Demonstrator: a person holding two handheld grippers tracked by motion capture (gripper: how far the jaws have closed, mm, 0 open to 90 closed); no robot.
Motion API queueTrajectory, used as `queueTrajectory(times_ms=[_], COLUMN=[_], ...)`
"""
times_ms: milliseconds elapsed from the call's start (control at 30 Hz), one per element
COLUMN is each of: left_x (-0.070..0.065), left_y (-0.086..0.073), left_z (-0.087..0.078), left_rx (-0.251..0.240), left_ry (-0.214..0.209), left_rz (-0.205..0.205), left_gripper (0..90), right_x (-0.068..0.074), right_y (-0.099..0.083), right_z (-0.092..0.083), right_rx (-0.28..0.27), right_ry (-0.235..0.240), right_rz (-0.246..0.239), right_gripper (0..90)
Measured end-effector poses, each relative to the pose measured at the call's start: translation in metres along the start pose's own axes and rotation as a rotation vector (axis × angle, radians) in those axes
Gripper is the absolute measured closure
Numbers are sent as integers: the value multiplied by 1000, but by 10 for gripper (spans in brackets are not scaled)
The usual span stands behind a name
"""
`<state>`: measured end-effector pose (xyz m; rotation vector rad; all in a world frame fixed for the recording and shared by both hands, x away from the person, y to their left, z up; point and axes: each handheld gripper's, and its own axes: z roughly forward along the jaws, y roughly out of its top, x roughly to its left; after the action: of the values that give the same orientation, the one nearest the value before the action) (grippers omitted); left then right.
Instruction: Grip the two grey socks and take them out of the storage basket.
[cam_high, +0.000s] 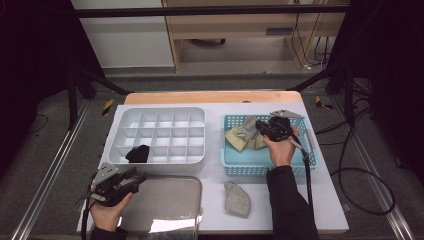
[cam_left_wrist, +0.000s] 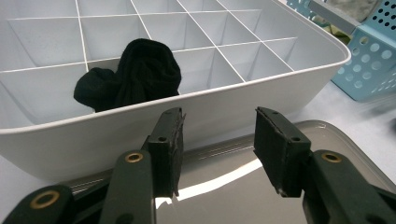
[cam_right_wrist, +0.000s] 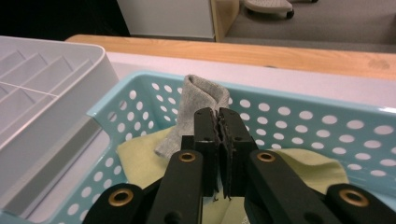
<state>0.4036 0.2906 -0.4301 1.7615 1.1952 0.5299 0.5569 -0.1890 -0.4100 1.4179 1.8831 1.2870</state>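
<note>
Right gripper (cam_right_wrist: 219, 122) clenched on the grey sock (cam_right_wrist: 196, 112) in the blue basket (cam_right_wrist: 140, 93) near the table's right edge, left gripper (cam_left_wrist: 217, 135) released — that thin pinch could slip mid-lift.

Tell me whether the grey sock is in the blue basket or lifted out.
Partly lifted: right tongs pinch the grey sock, hanging inside the basket.

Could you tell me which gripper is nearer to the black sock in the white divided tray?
Left. The left gripper hovers just in front of the tray's near wall, close to the black sock; the right gripper is off over the blue basket, gripping a grey sock.
</note>
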Motion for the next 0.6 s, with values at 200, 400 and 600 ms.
queueTrajectory(times_ms=[200,400,600], left_x=[-1,-1,-1], left_y=[0,0,0], left_z=[1,0,1], left_rx=[3,-1,5], left_ry=[1,2,3], left_rz=[2,3,5], left_gripper=[515,515,515], right_x=[4,13,22], right_y=[5,10,11], right_z=[-19,-39,-59], right_rx=[-38,-89,-140], right_ry=[18,59,88], right_rz=[-21,-46,-77], right_gripper=[869,870,870])
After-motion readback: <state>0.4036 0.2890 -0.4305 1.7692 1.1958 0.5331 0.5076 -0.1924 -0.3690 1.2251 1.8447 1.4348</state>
